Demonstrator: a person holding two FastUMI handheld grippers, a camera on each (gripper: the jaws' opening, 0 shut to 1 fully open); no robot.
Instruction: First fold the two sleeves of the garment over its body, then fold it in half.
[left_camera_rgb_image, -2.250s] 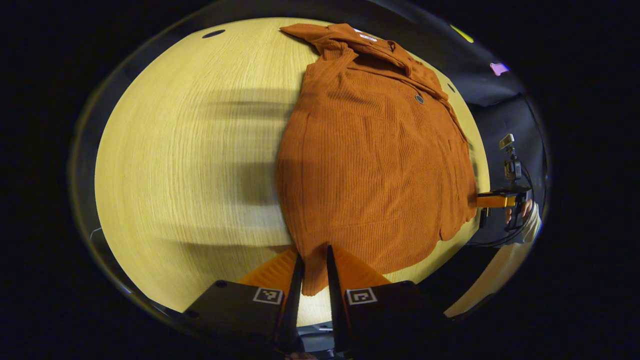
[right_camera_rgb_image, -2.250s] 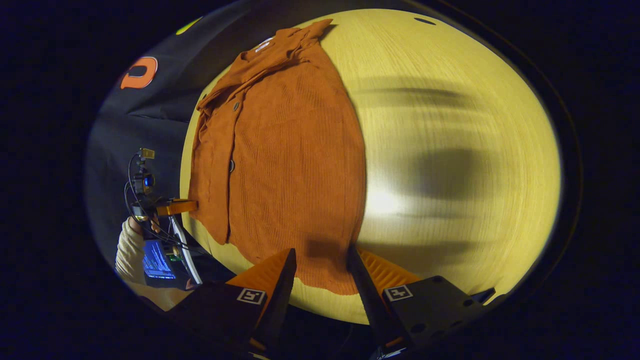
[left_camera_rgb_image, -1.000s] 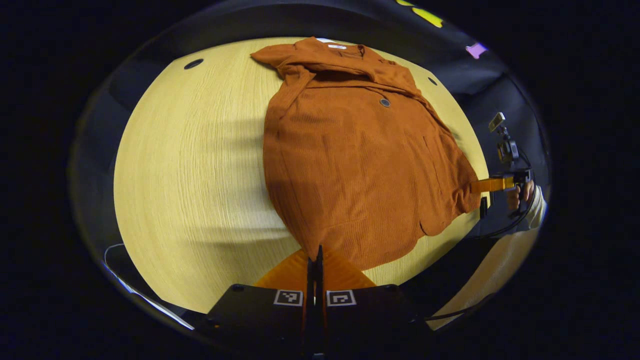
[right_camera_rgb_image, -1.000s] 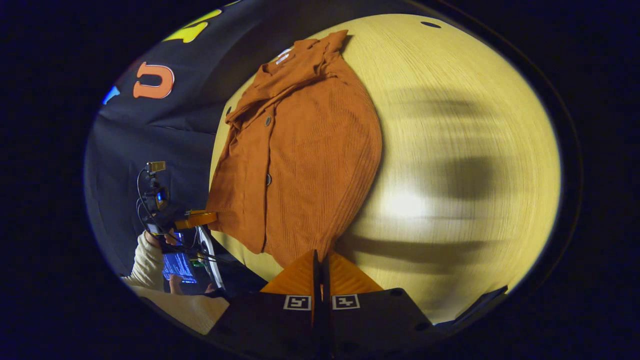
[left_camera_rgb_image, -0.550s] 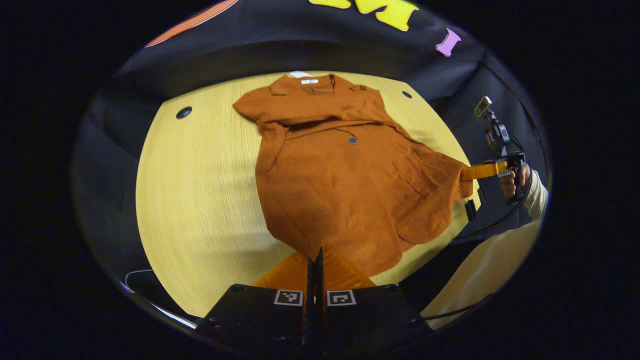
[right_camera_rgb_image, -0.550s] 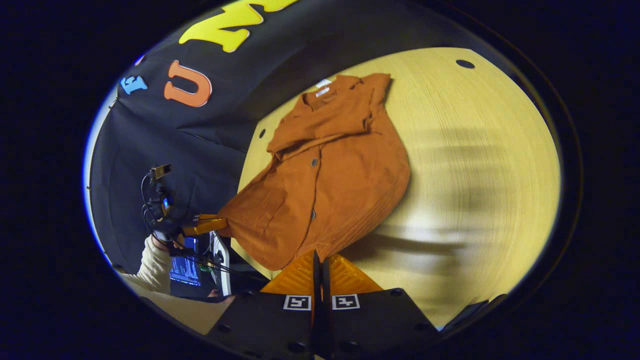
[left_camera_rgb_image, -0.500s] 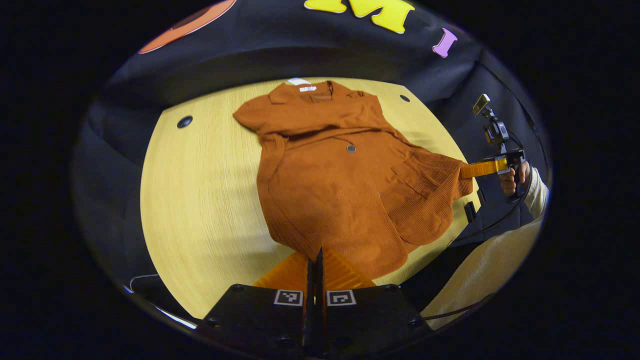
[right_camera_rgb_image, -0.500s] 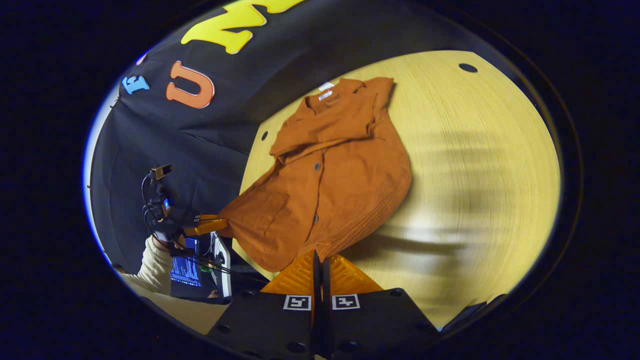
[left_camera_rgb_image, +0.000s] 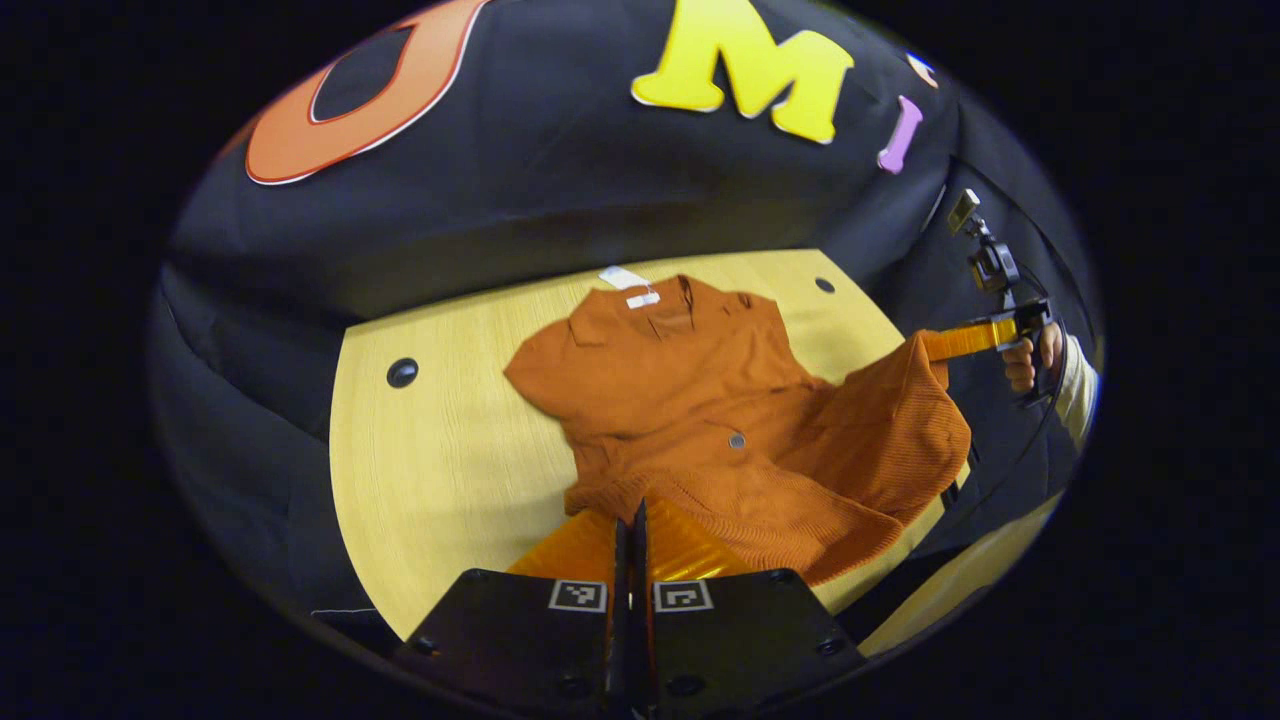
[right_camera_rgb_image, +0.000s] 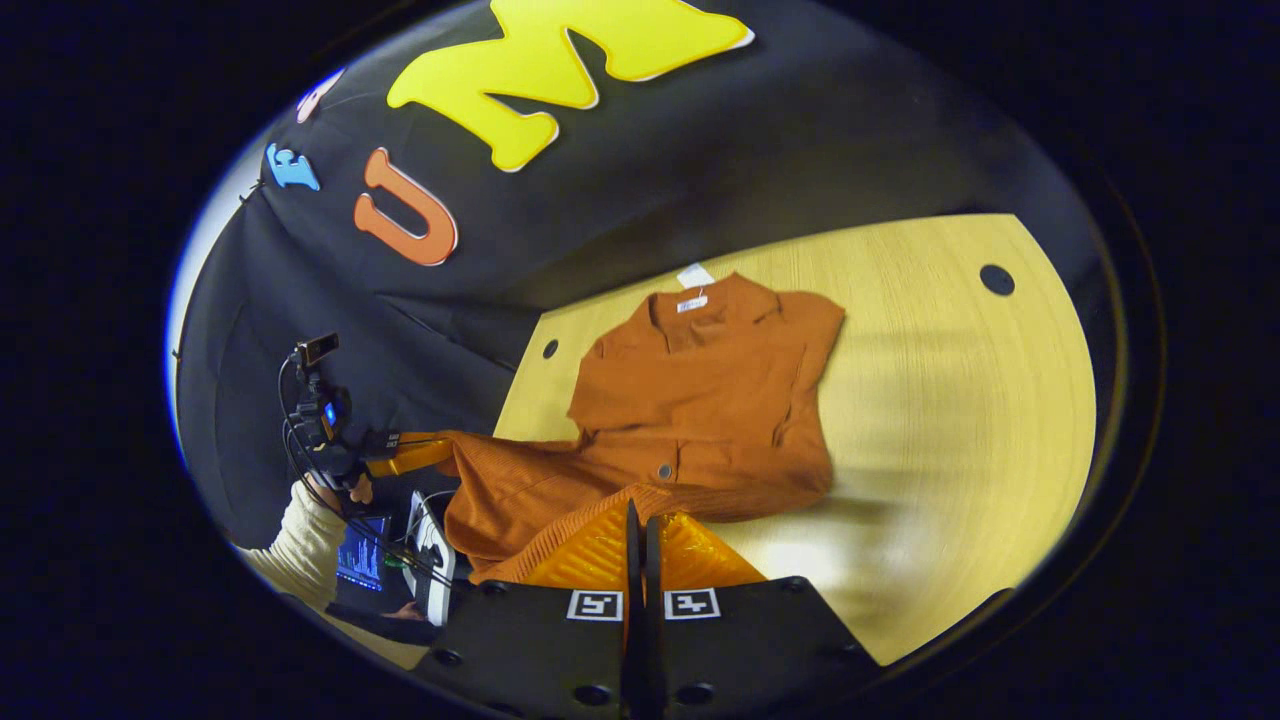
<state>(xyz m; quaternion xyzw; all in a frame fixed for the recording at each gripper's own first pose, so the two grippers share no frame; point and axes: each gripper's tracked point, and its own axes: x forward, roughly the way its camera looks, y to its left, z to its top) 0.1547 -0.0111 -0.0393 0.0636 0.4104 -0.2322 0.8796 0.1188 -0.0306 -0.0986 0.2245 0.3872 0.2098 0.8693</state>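
The rust-orange ribbed garment (left_camera_rgb_image: 690, 400) lies with its collar and white label at the far side of the pale wooden table (left_camera_rgb_image: 440, 450), its sleeves folded over the body. Its lower half is lifted off the table. My left gripper (left_camera_rgb_image: 630, 512) is shut on one hem corner at the bottom of the left gripper view. In that view my right gripper (left_camera_rgb_image: 935, 345) holds the other hem corner at the right, a hand (left_camera_rgb_image: 1030, 362) behind it. In the right gripper view the garment (right_camera_rgb_image: 700, 395) hangs from my shut right gripper (right_camera_rgb_image: 637, 512), and my left gripper (right_camera_rgb_image: 440, 452) pinches the far corner.
The table (right_camera_rgb_image: 950, 400) has small dark holes (right_camera_rgb_image: 997, 279) near its far corners. A lit screen (right_camera_rgb_image: 360, 562) sits below the table's edge at the left of the right gripper view, beside a cream sleeve (right_camera_rgb_image: 290, 540). The booth's black cloth rises behind the table.
Both grippers closed on the hem corners, then rose and moved toward the collar. The garment's lower half has come up off the table and bunches over the body.
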